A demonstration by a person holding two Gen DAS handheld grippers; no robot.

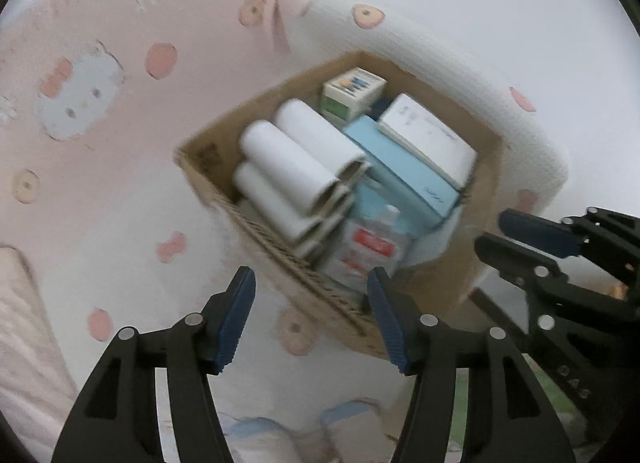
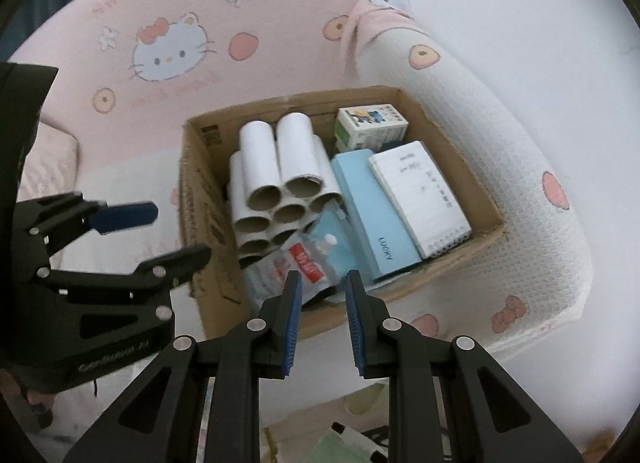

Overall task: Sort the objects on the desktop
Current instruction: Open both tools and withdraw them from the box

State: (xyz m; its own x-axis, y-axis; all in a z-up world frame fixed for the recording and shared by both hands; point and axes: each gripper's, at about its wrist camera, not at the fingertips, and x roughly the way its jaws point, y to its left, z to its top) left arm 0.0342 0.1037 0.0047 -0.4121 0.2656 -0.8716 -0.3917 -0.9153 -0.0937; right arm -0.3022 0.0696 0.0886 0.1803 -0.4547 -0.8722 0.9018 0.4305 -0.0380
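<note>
Box: I see an open brown cardboard box (image 2: pixel 200 199), flaps out of view, packed nearly full.
Rolls: white paper-wrapped tubes (image 2: pixel 280 179) with cardboard cores, stacked lying at the box's left side, open ends toward me.
Pouch: a clear spouted pouch (image 2: pixel 304 259) with a red label, lying flat at the near edge, below the rolls.
Blue case: a long pale-blue box (image 2: pixel 372 215) marked "LUCKY", tilted, right of the rolls.
Notebook: a white spiral-bound pad (image 2: pixel 420 191) resting on the blue case's right side.
Small carton: a white-and-green printed carton (image 2: pixel 370 125) in the far right corner.
</note>
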